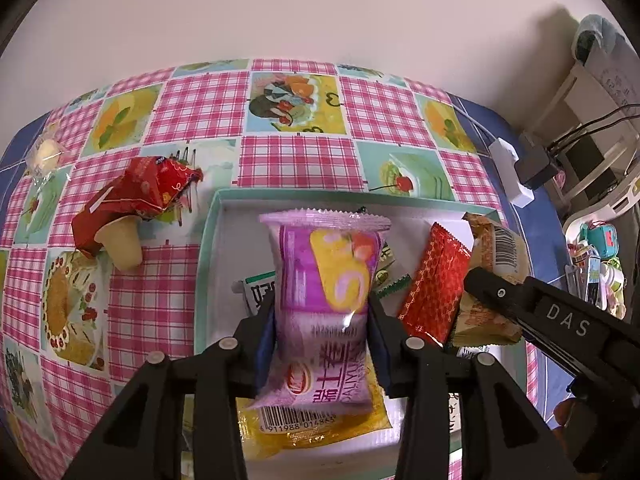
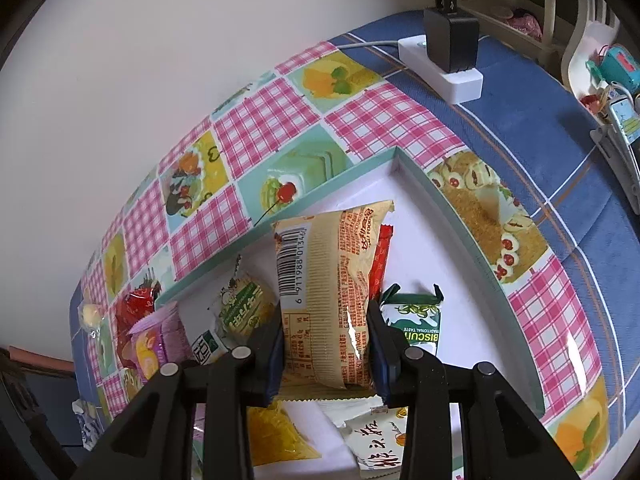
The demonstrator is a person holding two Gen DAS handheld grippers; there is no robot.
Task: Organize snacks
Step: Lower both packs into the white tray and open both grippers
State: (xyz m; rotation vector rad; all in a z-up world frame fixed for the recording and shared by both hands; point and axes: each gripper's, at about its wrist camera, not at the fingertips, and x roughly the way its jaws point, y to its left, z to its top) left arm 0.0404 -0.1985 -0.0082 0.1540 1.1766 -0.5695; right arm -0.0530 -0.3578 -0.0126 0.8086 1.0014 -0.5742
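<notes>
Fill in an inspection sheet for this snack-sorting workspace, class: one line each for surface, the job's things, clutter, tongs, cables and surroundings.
Surface: pink-checked tablecloth with dessert pictures, over blue cloth.
Job's things: shallow green-rimmed box holding a green biscuit packet, a red sachet and a yellow packet; a red cone snack and a clear-wrapped sweet lie outside it on the cloth.
Clutter: nothing seen.
Tongs: left tongs shut on a purple cake-roll packet; right tongs shut on a beige barcoded packet, both over the box.
Cables: white power strip with a black charger.
Surroundings: plain wall; shelves with small items.
</notes>
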